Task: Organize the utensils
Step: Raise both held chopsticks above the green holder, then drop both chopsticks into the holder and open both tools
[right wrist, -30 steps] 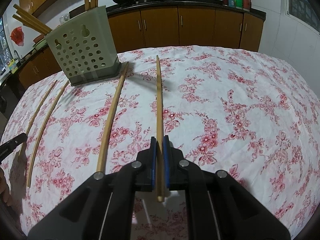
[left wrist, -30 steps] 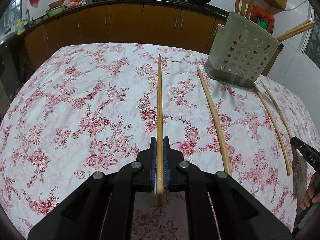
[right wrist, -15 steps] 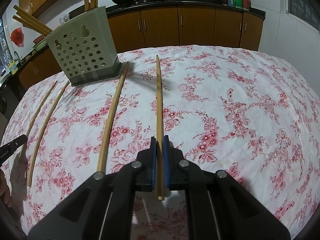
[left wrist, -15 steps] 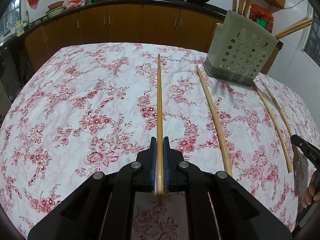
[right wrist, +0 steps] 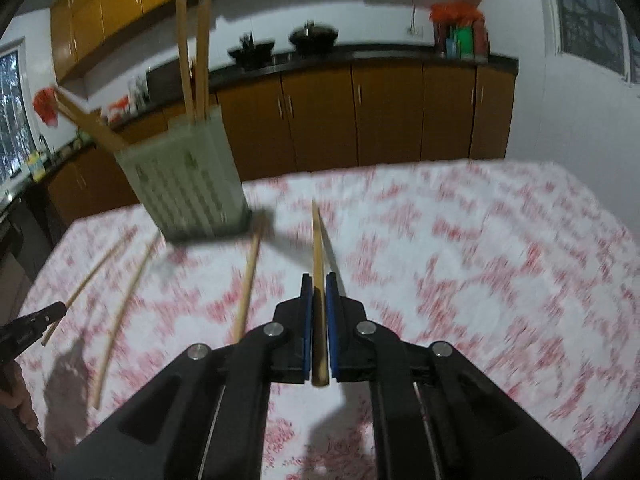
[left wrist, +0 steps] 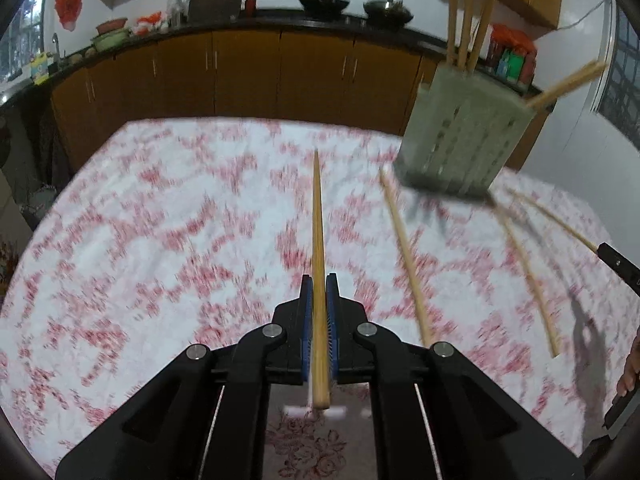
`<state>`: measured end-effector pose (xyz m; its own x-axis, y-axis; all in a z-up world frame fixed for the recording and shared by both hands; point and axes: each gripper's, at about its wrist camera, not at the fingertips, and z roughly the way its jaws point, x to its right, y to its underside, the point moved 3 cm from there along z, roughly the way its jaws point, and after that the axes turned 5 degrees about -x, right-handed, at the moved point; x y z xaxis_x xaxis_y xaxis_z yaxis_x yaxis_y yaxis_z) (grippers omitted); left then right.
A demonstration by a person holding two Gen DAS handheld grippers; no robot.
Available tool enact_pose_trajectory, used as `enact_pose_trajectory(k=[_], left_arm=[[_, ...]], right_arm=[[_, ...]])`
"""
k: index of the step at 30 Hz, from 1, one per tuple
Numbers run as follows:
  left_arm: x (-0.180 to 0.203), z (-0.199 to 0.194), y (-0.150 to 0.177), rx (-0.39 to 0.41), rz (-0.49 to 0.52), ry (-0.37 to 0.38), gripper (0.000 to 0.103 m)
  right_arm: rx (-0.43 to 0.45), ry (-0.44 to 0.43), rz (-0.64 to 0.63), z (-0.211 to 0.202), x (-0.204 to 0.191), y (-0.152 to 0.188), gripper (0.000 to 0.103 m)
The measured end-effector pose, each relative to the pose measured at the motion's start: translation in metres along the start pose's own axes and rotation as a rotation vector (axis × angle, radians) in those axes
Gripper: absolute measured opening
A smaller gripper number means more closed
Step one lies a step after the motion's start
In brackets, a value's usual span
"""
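Note:
My left gripper (left wrist: pixel 319 282) is shut on the near end of a wooden chopstick (left wrist: pixel 318 216) that points away over the floral tablecloth (left wrist: pixel 160 240). My right gripper (right wrist: pixel 319 282) is likewise shut on another chopstick (right wrist: pixel 318 240), lifted off the cloth. A grey-green perforated holder (left wrist: pixel 460 148) with several chopsticks standing in it sits at the table's far side; in the right wrist view the holder (right wrist: pixel 188 188) is up left. One loose chopstick (left wrist: pixel 404 252) lies beside the held one, and two more chopsticks (left wrist: pixel 528 272) lie right of the holder. Both views are motion-blurred.
Brown kitchen cabinets (left wrist: pixel 280 76) with a dark counter carrying pots run behind the table. The other gripper's black tip (left wrist: pixel 618 264) and a hand (left wrist: pixel 630 368) show at the right edge. In the right wrist view the left gripper's tip (right wrist: pixel 32 324) shows at the left edge.
Both grippers have risen with their chopsticks still clamped; the table and holder sit lower in both views, which are now blurred. The right chopstick's far end has come off the cloth.

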<state>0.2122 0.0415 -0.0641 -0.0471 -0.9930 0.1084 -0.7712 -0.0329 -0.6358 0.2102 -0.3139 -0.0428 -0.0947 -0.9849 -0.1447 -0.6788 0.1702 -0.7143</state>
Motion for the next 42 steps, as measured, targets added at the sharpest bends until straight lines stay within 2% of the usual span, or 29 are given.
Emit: enact_pose_trajectory(k=[9,17,23,32,37,42], left_arm=[[-0.001,-0.068,-0.046,0.218,-0.045,0.039,0.007],[-0.003,-0.077,-0.058,0.258,-0.056,0.038,0.007],[0.004,-0.099,-0.077,0.297,-0.028,0.077,0.007],[0.041,-0.144,-0.118,0.437,0.026,0.139,0.007],[0.071,-0.162,-0.149,0.55,0.024,0.168,0.007],[0.091,-0.16,-0.172,0.643,0.001,0.169,0.007]], right_arm=[[0.2,-0.032,0.026,-0.056,0.002,-0.042,0.008],[0.256,-0.04,0.022,-0.072,-0.003,-0.055,0.008],[0.341,-0.09,0.003,-0.103,-0.014,-0.085,0.008],[0.493,-0.243,-0.009,-0.157,-0.045,-0.134,0.008],[0.546,-0.251,-0.059,-0.166,-0.068,-0.155,0.008],[0.54,-0.241,-0.066,-0.146,-0.078,-0.173,0.008]])
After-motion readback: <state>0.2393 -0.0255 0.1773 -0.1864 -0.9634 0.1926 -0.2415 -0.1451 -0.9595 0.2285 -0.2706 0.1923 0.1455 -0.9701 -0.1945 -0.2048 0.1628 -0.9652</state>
